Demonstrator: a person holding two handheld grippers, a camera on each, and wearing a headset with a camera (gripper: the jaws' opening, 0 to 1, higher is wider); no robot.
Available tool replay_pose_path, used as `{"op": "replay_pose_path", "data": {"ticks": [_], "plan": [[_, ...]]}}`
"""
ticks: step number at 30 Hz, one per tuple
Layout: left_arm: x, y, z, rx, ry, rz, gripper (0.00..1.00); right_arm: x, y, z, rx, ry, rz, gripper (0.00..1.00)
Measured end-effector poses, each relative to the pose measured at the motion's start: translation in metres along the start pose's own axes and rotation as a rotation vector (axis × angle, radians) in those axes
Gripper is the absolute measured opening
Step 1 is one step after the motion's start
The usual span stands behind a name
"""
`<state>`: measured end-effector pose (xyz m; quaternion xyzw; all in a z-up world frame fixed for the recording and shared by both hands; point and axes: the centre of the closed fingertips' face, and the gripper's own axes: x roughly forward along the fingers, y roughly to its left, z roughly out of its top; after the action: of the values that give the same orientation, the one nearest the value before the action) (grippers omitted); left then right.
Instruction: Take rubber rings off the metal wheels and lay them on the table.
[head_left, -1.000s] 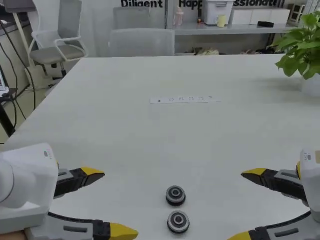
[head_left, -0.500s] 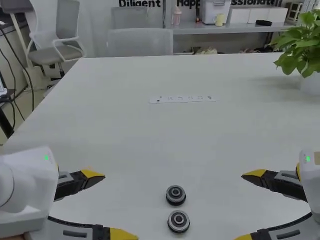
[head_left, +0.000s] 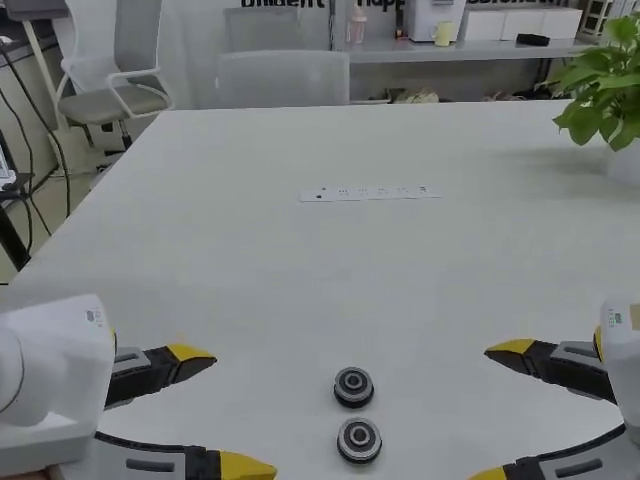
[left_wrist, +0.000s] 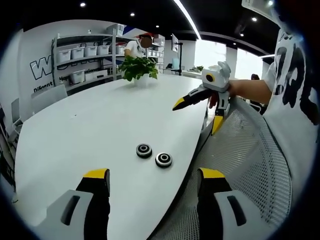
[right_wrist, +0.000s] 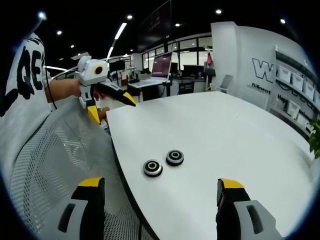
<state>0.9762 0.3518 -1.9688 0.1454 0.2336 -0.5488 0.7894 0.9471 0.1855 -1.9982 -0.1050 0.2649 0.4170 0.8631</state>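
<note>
You can read a big W (right_wrist: 261, 69) on the wall (right_wrist: 235, 50). Your shirt (right_wrist: 22, 100) has big black letters, too bent to read.

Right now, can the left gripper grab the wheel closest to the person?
Probably yes. The left gripper is open, its fingers pointing toward the nearer wheel, with only bare table between them. The other wheel sits just beyond, apart from it, and the right gripper is on the far side.
</note>
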Motion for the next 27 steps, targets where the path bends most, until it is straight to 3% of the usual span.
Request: {"op": "replay_pose_path", "data": {"ticks": [8, 16, 20, 27], "plan": [[0.0019, -0.0008, -0.0013, -0.012, 0.015, -0.015, 0.68, 0.0030, 0.0019, -0.0038, -0.008, 0.019, 0.022, 0.92], [0.0040, -0.0013, -0.0041, 0.038, 0.034, -0.028, 0.73, 0.0049, 0.0003, -0.0047, -0.010, 0.027, 0.037, 0.91], [0.0049, 0.0025, -0.0001, 0.019, 0.013, -0.016, 0.73, 0.0061, -0.0004, -0.0048, -0.011, 0.028, 0.041, 0.90], [0.0049, 0.0058, 0.0016, 0.044, 0.004, -0.007, 0.74, 0.0084, 0.0009, -0.0052, -0.013, 0.028, 0.051, 0.88]]}}
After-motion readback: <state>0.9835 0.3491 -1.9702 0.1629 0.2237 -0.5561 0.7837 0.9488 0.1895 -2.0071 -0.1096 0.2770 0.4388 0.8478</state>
